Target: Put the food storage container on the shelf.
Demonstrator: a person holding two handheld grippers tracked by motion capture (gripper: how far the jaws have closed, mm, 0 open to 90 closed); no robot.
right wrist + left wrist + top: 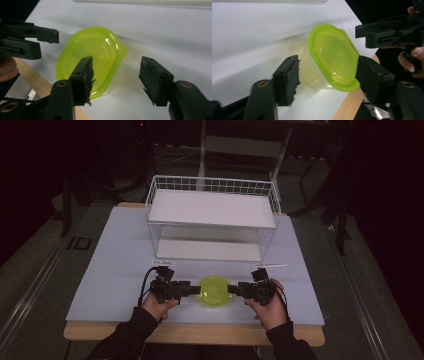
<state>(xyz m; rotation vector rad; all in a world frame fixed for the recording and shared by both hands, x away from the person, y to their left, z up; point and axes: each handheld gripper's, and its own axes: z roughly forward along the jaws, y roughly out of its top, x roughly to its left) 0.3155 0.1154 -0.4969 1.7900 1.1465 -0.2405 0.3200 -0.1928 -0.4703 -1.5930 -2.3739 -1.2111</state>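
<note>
On the pale tabletop (115, 270), near its front edge, the green-lidded tub (214, 291) sits squarely between my left gripper (192, 289) and right gripper (234, 290). Both jaws are spread, flanking its sides without yet pinching.

Green-lidded container (213, 291) near front edge of white table (115, 270), left gripper (192, 289) and right gripper (233, 290) flanking it from either side; white wire rack (212, 217) well behind.
</note>
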